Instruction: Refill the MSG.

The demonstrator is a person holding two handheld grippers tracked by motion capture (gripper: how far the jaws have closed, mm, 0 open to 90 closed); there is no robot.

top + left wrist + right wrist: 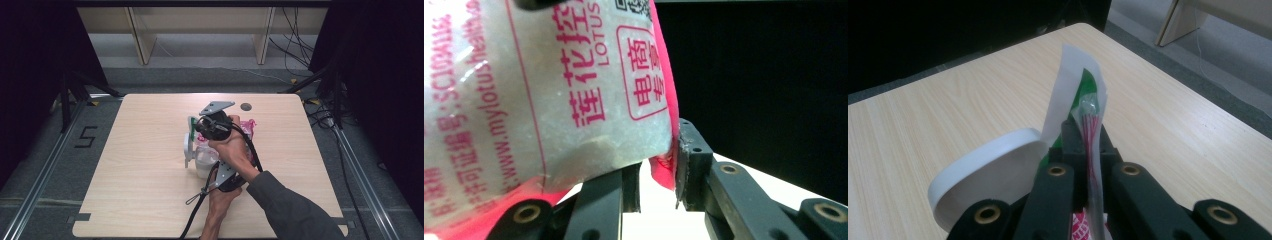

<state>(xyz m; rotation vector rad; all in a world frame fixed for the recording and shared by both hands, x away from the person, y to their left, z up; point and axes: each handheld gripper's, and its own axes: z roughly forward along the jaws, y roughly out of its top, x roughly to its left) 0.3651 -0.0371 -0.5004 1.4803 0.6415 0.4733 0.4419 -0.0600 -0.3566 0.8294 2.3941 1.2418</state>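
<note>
Pink-printed clear plastic bag of white granules stood near the table's centre, held up between your two grippers. Your left gripper had its jaws pinched on the bag's pink bottom edge from six o'clock. Your right gripper, at twelve o'clock above it, was pressed together on the bag's flat green-and-white top seal, long axis upright. A white round container sat just beside, at nine o'clock.

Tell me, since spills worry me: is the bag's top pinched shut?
Pinched shut: the right gripper clamps the bag's top flat.
</note>
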